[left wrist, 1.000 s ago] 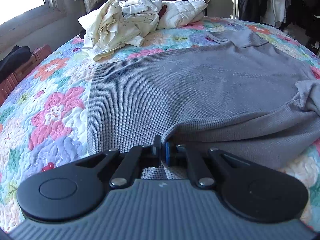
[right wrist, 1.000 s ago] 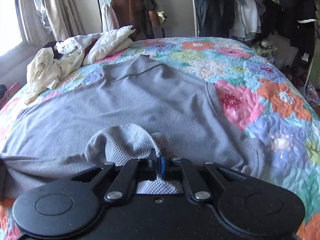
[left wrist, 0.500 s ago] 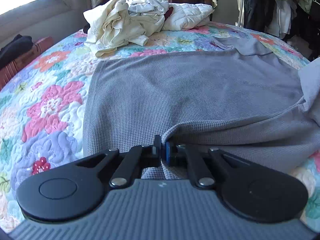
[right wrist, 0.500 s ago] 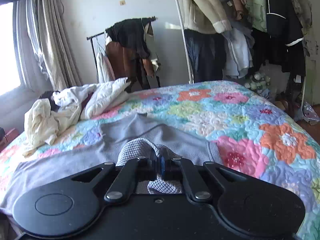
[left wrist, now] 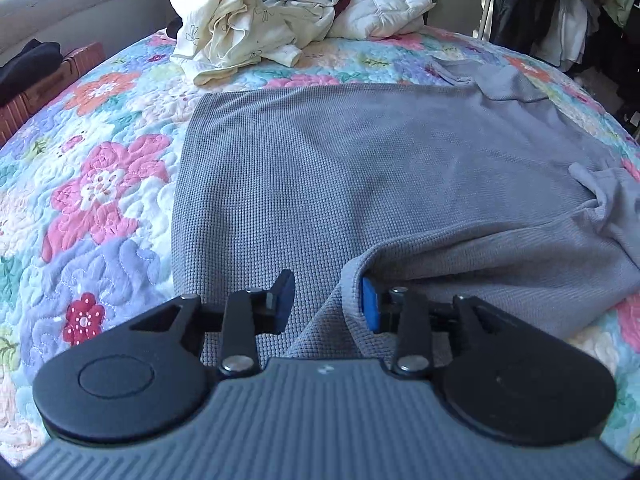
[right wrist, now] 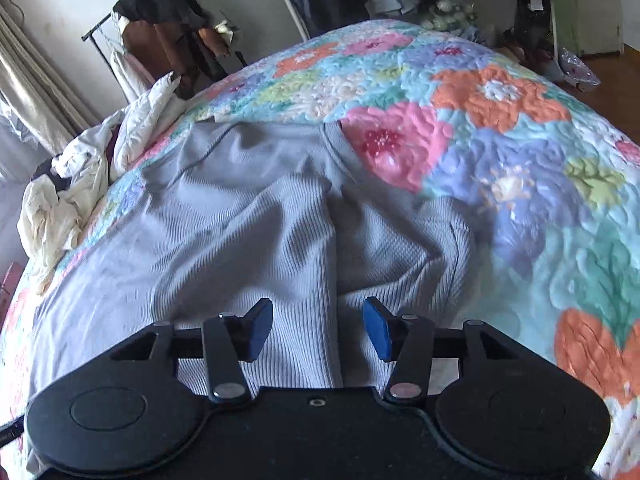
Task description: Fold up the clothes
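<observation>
A grey waffle-knit garment (left wrist: 360, 168) lies spread on the floral quilt. Its near edge is folded over onto the body, making a raised fold (left wrist: 460, 248). My left gripper (left wrist: 326, 300) is open just above that fold, and the cloth edge rests loosely between its blue pads (left wrist: 285, 298). In the right wrist view the same grey garment (right wrist: 248, 216) lies rumpled, with a ridge running toward the camera. My right gripper (right wrist: 318, 326) is open over that ridge and holds nothing.
A floral quilt (left wrist: 100, 176) covers the bed. A heap of cream and white clothes (left wrist: 260, 12) and a white padded jacket (left wrist: 384, 12) sit at the far side. Racks of hanging clothes (right wrist: 168, 12) stand behind the bed. A brick-red box (left wrist: 36, 92) is at left.
Both grippers were shut on the grey cloth and are now open, so the cloth has dropped. The right gripper came down from its raised position to the bed.
</observation>
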Demonstrator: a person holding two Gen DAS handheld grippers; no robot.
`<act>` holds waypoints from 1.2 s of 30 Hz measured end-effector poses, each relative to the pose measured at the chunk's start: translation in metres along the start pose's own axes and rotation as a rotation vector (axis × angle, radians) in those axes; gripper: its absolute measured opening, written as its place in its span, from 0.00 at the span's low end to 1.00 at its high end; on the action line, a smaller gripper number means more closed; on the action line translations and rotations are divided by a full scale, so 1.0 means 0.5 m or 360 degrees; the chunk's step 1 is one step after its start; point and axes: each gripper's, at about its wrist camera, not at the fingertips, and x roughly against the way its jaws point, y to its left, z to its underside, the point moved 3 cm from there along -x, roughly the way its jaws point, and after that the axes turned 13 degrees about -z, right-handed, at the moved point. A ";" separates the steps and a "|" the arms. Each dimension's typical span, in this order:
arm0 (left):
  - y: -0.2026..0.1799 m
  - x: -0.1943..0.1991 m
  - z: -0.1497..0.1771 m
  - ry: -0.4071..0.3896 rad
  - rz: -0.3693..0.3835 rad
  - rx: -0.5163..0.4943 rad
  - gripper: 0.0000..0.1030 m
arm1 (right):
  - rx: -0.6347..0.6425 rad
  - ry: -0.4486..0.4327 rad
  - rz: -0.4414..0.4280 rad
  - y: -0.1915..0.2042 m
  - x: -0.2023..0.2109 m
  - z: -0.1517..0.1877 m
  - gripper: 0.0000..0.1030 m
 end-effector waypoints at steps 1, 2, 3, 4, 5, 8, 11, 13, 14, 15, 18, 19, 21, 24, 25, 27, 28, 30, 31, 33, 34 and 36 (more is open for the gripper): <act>0.005 0.008 -0.001 -0.0011 0.0004 0.0006 0.40 | 0.0015 0.0029 -0.0005 0.002 -0.003 0.007 0.54; 0.010 0.015 -0.002 -0.0020 0.0010 0.0013 0.42 | 0.0029 0.0058 -0.0010 0.004 -0.005 0.013 0.54; 0.016 0.022 -0.001 -0.0019 0.0020 0.0018 0.43 | 0.0044 0.0088 -0.0015 0.007 -0.008 0.020 0.54; 0.021 0.028 0.001 -0.0017 0.0031 0.0023 0.44 | 0.0059 0.0117 -0.0020 0.009 -0.011 0.027 0.54; 0.024 0.033 0.004 -0.0011 0.0041 0.0028 0.46 | 0.0074 0.0146 -0.0025 0.011 -0.013 0.034 0.54; 0.031 0.046 0.014 0.0022 0.0078 0.0029 0.52 | 0.0170 0.0226 -0.0003 0.022 -0.025 0.050 0.54; 0.013 0.053 0.027 0.0075 0.0147 -0.0048 0.60 | 0.0323 0.0285 0.0058 0.032 -0.043 0.060 0.39; -0.019 0.052 0.038 0.0119 0.0171 -0.0186 0.75 | 0.0379 0.0286 0.0101 0.031 -0.047 0.056 0.04; -0.038 0.051 0.045 0.0118 0.0165 -0.0268 0.76 | 0.0404 0.0270 0.0116 0.031 -0.045 0.052 0.04; -0.057 0.050 0.053 0.0118 0.0158 -0.0349 0.76 | 0.0441 0.0217 0.0136 0.034 -0.038 0.045 0.02; -0.099 0.040 0.074 0.0138 0.0130 -0.0496 0.76 | 0.0557 0.0066 0.0190 0.047 -0.017 0.020 0.01; -0.106 0.038 0.077 0.0132 0.0112 -0.0505 0.72 | 0.0585 0.0019 0.0185 0.056 -0.015 -0.001 0.01; -0.107 0.037 0.074 0.0111 0.0089 -0.0499 0.38 | 0.0641 -0.0075 0.0174 0.073 -0.010 -0.041 0.01; -0.093 0.045 0.062 0.0036 0.0058 -0.0450 0.08 | 0.0724 -0.0217 0.0158 0.099 -0.003 -0.102 0.01; -0.085 0.049 0.057 0.0001 0.0040 -0.0427 0.06 | 0.0752 -0.0265 0.0153 0.108 0.000 -0.122 0.01; -0.069 0.050 0.045 -0.0040 -0.0012 -0.0388 0.05 | 0.0822 -0.0371 0.0105 0.136 0.003 -0.156 0.01; -0.061 0.048 0.037 -0.0052 -0.0043 -0.0368 0.05 | 0.0857 -0.0421 0.0072 0.152 0.002 -0.169 0.01; -0.041 0.042 0.016 -0.0094 -0.0084 -0.0300 0.04 | 0.0883 -0.0467 0.0048 0.170 -0.020 -0.183 0.01; -0.031 0.039 0.006 -0.0118 -0.0112 -0.0270 0.04 | 0.0886 -0.0473 0.0044 0.177 -0.033 -0.189 0.03; -0.014 0.029 -0.022 -0.0194 -0.0216 -0.0232 0.04 | 0.0784 -0.0373 0.0079 0.165 -0.063 -0.187 0.06; -0.004 0.025 -0.036 -0.0234 -0.0270 -0.0211 0.04 | 0.0723 -0.0341 0.0084 0.157 -0.071 -0.180 0.07; 0.023 0.017 -0.056 -0.0270 -0.0301 -0.0097 0.04 | 0.0577 -0.0330 0.0045 0.136 -0.060 -0.150 0.11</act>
